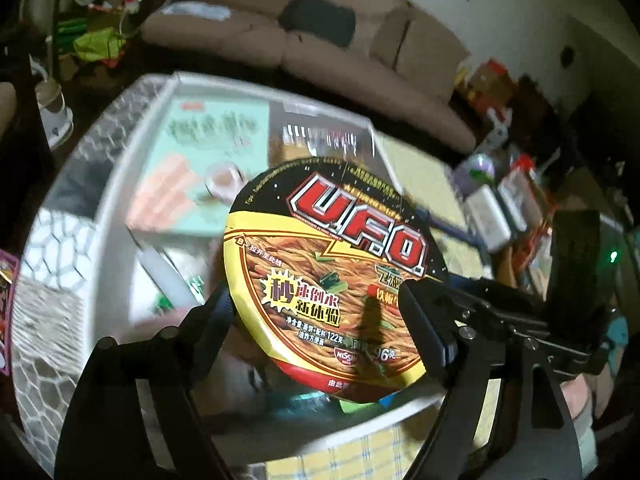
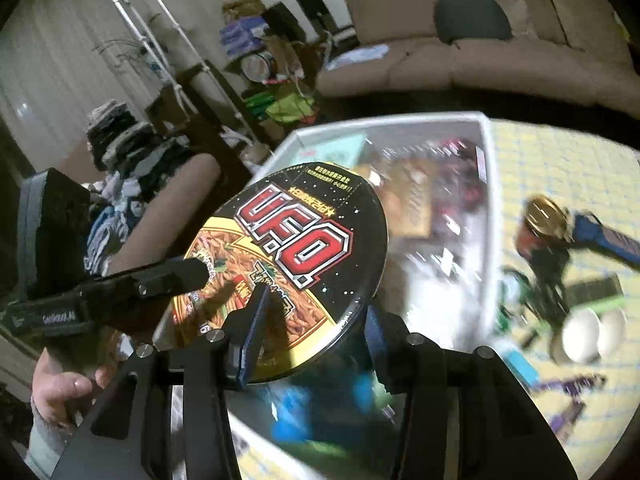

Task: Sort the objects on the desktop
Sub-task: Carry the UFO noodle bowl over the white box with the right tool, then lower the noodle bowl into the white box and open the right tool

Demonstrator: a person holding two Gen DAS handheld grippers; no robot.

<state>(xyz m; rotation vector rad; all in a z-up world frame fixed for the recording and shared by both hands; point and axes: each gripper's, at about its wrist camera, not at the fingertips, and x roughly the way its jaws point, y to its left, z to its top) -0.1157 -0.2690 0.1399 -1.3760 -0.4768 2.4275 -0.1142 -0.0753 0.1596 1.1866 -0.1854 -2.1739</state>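
Note:
A round instant noodle bowl (image 1: 320,248), its black, red and yellow lid marked U.F.O., hangs tilted above a white bin (image 1: 116,184). My right gripper (image 2: 318,300) is shut on the noodle bowl (image 2: 304,232), one finger on the lid and the other under the rim. My left gripper (image 1: 316,296) stands open around the bowl. Its right finger hovers over the lid and throws a shadow there, and its left finger sits beside the rim. In the right wrist view that hovering finger (image 2: 188,274) reaches in from the left.
The white bin (image 2: 486,168) holds a mint-green box (image 1: 216,140) and other blurred packets. On the yellow checked cloth (image 2: 560,160) to its right lie a gold-capped item (image 2: 546,214), white bowls (image 2: 584,336) and small clutter. A brown sofa (image 1: 320,40) stands behind. A hand (image 2: 60,392) shows at lower left.

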